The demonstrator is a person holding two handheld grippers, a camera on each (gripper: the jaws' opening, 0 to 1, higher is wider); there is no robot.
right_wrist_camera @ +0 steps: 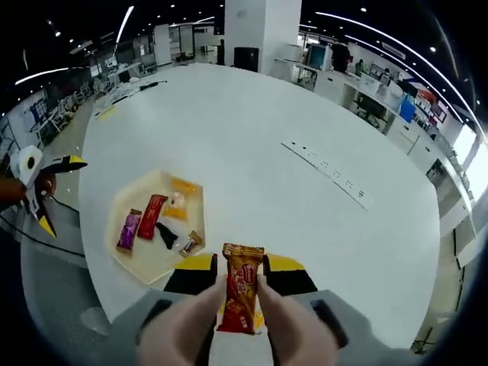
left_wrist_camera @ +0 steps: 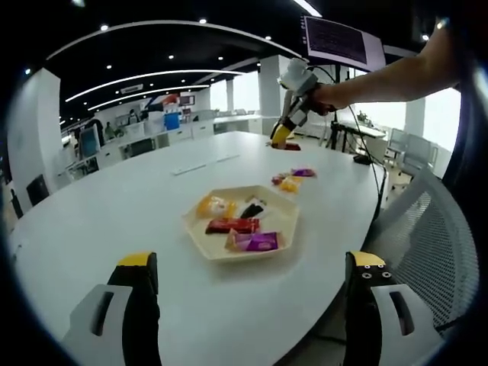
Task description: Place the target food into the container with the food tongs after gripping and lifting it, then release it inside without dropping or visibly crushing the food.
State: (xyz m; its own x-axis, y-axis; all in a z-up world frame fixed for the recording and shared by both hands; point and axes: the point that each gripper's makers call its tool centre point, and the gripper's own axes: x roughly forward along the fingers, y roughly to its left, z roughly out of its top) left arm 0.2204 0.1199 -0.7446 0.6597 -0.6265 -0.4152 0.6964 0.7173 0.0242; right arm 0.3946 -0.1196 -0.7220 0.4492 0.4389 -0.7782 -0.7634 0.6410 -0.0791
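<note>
while the right gripper (right_wrist_camera: 242, 284) hangs above the white table (right_wrist_camera: 305, 229), its jaws are pressed onto a red-and-orange snack packet (right_wrist_camera: 242, 297), which stands upright between them, clear of the tabletop. in the right gripper view a cream hexagonal tray (right_wrist_camera: 122, 200) lies on the table to the left of the packet, near but apart from it. the tray holds a purple packet (right_wrist_camera: 128, 230), a red packet (right_wrist_camera: 152, 216), a black packet (right_wrist_camera: 165, 235), a small brown-and-gold packet (right_wrist_camera: 189, 242) and a yellow-orange packet (right_wrist_camera: 181, 197). a long white strip (right_wrist_camera: 328, 171) lies flat on the table, well apart from the tray. the left gripper (right_wrist_camera: 40, 191) comes in at the left edge of that view, beyond the table's rim.

in the left gripper view the left gripper (left_wrist_camera: 252, 284) has its jaws spread wide with nothing between them, low over the near edge of the table (left_wrist_camera: 114, 206). the tray (left_wrist_camera: 197, 225) sits just past them with the same packets inside. a few more small packets (left_wrist_camera: 292, 178), purple, yellow and red, lie on the bare table beyond the tray. farther off, the person's arm (left_wrist_camera: 389, 76) reaches across holding the right gripper (left_wrist_camera: 286, 126), its yellow tips pointing down at the table's far side; the packet in it is too small to make out clearly there. a mesh chair (left_wrist_camera: 423, 229) stands at the table's right edge.
</note>
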